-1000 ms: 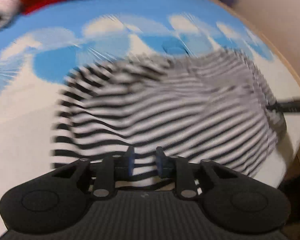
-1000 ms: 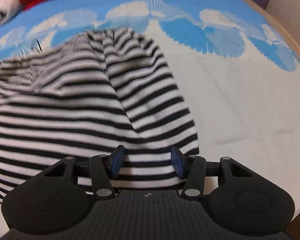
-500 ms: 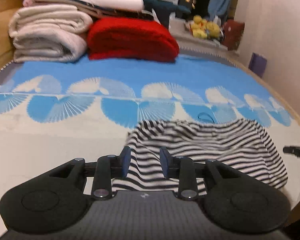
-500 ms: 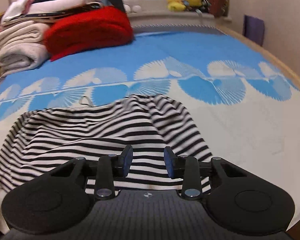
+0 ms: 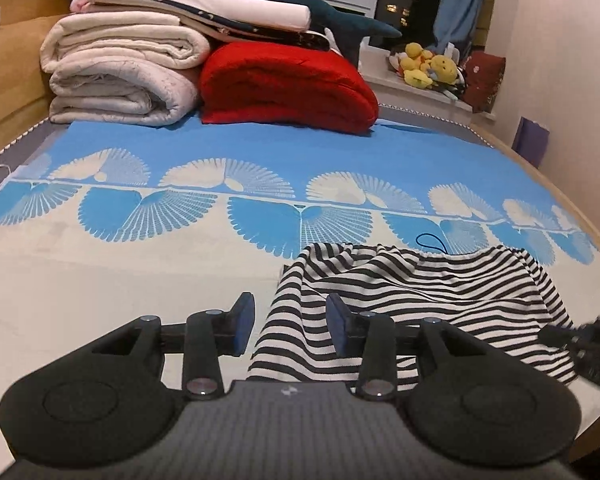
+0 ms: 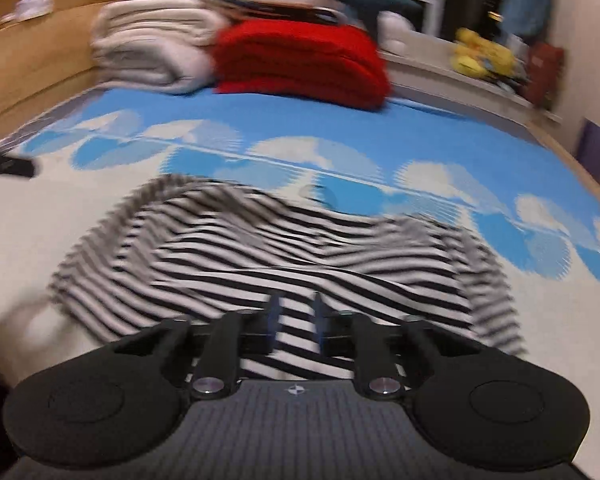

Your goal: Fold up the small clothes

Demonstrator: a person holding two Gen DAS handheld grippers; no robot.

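A black-and-white striped garment lies rumpled on the blue-and-cream bed cover, near its front edge. My left gripper hovers over the garment's left edge. Its jaws are opening and the cloth lies below them, not pinched. The right wrist view is blurred by motion. There my right gripper hangs above the middle of the striped garment, its fingers drawn close together with nothing held. The right gripper also shows as a dark blur at the garment's right end. The left gripper's tip shows at the left.
Folded cream blankets and a red blanket are stacked at the bed's far end, with more folded bedding on top. Yellow plush toys sit on the window sill. A thin black loop lies beyond the garment. A wall runs along the right.
Both grippers have pulled back and risen off the striped garment, which now lies free on the bed. The left jaws have widened and the right jaws have narrowed.
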